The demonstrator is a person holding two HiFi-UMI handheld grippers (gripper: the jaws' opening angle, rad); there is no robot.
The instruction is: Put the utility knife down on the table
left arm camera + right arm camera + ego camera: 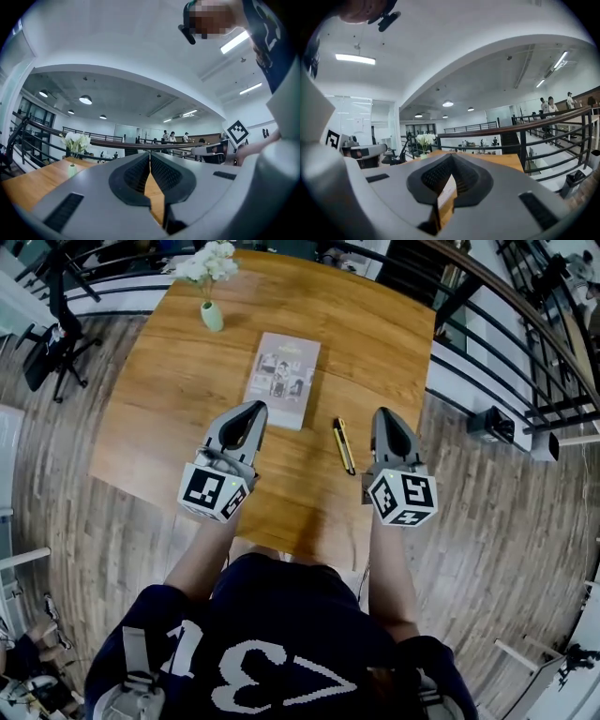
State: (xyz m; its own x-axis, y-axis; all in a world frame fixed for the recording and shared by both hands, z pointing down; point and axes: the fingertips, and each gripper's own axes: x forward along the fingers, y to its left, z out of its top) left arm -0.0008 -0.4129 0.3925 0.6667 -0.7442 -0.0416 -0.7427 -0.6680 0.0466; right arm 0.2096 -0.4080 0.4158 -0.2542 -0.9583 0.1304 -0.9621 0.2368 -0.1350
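The utility knife (pixel 344 445), slim, yellow and black, lies flat on the wooden table (pixel 375 343), pointing away from me. It rests just left of my right gripper (pixel 385 413) and touches neither gripper. That gripper hovers above the table edge, level, jaws shut and empty; the right gripper view shows its tips (pixel 451 155) meeting with only the tabletop behind them. My left gripper (pixel 251 409) hangs level over the table's near left, also shut with nothing held, its fingertips (pixel 150 153) pressed together.
A booklet (pixel 283 379) lies at the table's middle, just beyond the left gripper. A small green vase (pixel 212 315) of white flowers (pixel 76 140) stands at the far left. A dark railing (pixel 506 306) runs past the table's right side; an office chair (pixel 52 343) stands left.
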